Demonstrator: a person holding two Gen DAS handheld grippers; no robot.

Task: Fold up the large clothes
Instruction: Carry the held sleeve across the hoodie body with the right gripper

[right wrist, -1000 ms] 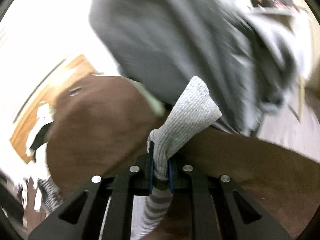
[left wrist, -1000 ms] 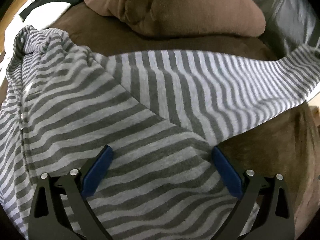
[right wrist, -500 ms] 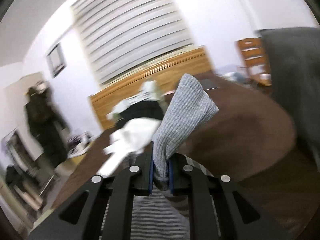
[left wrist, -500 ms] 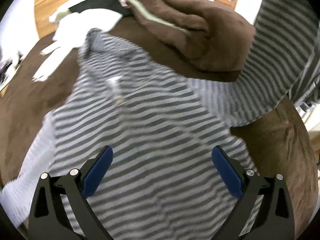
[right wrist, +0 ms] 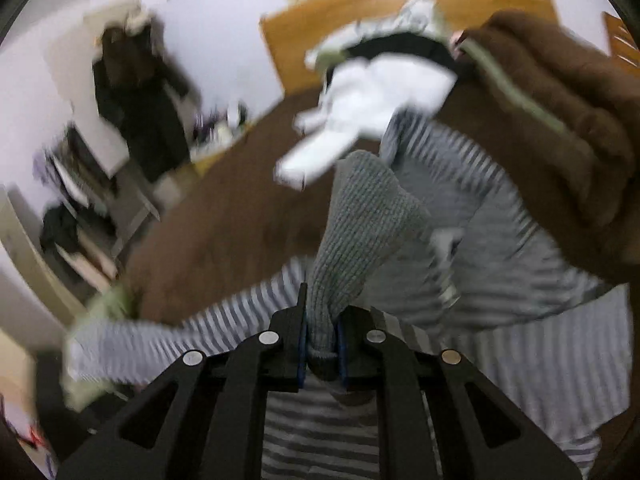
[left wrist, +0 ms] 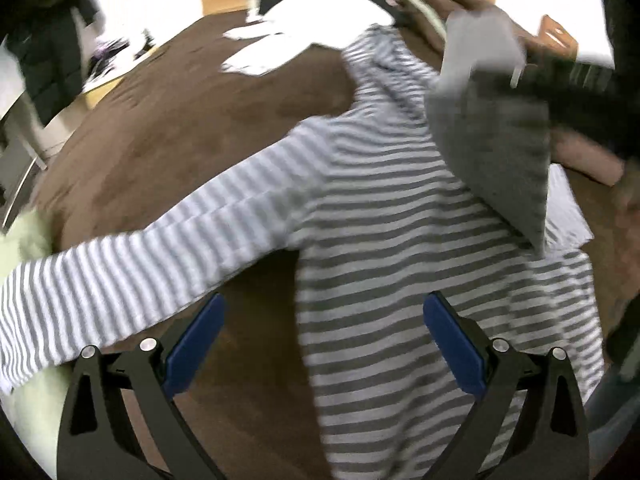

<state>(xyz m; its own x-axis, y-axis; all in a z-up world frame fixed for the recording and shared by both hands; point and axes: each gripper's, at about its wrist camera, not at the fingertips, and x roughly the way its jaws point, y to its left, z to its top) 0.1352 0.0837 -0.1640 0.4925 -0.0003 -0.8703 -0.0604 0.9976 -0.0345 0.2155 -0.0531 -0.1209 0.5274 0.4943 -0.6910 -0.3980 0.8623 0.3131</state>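
Early stage of fold. Striped long-sleeve top [left wrist: 400, 248] lies spread on bed's brown blanket [left wrist: 192, 120], body flat. My right tool [right wrist: 322, 344] clenched on grey ribbed cuff [right wrist: 360, 232], sleeve lifted over body. My left tool [left wrist: 322, 344] released, nothing between its blue pads [left wrist: 196, 340], hovering above hem. Other sleeve [left wrist: 120, 264] lies stretched out, unfolded. No fold finished; sleeves, then body, left.

Brown bedspread [left wrist: 168, 128], wooden headboard [right wrist: 360, 12], dark coat [right wrist: 136, 92] hanging against the white wall [right wrist: 224, 20].
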